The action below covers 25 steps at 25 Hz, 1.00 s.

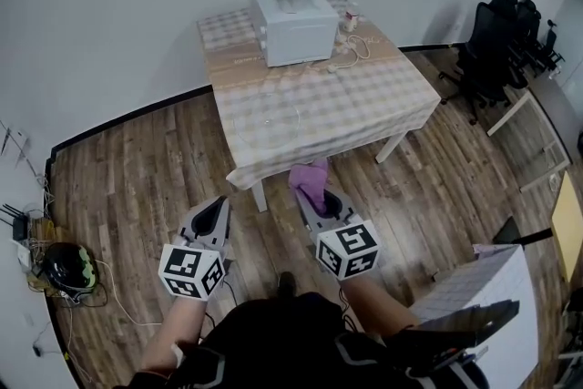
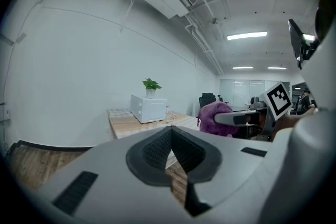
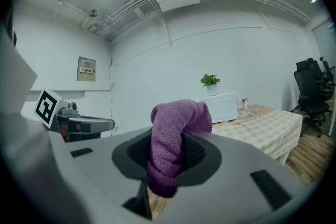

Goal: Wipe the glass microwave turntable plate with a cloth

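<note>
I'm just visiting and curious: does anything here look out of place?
Only mildly: the glass plate lies on the tablecloth in front of the microwave, not inside it, and loose cables tangle on the floor by the wall.

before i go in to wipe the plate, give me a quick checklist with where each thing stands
1. Cloth gripped: ok. The right tongs are clamped on it, with its loose end bunched above them.
2. Left tongs free: ok. They are shut with nothing between them.
3. Plate ready: ok. It lies flat and bare on the table, in front of the microwave.
4. Tongs at the plate: not ok. Both are short of the table's near edge, over the floor.
5. Cable out of the way: ok. It lies right of the microwave, apart from the plate.
6. Where the plate is dirty: cannot tell. The glass is too faint.
</note>
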Available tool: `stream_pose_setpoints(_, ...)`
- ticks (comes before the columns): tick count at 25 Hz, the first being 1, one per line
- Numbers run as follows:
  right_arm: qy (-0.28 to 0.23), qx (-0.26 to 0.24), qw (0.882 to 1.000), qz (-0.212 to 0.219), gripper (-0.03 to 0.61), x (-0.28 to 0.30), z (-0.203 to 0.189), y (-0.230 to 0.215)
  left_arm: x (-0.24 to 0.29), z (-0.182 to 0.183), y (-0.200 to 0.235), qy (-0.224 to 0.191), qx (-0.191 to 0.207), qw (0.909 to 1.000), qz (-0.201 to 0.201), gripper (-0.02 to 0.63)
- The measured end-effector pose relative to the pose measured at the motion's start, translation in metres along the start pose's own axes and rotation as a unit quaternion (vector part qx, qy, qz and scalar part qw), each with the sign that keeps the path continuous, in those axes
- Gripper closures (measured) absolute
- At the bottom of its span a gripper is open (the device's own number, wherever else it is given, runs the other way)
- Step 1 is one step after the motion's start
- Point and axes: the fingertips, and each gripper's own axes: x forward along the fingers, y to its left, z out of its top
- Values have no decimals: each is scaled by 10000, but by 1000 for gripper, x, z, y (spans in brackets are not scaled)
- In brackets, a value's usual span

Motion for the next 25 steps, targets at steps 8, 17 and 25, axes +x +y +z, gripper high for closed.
stream_pose_setpoints(8,39,62,9998,206,484,14,-3,-35,38,-3,-10,260,98,9996,112,612)
stream_pose_setpoints(17,21,-8,9998,192,485,38,-1,-55,69,-6,9,322,81,9993,187,612)
stream_pose_setpoints(25,132,7,9998,142,483,73,5,-67,102,-2,32,296,-10,9995,57,612)
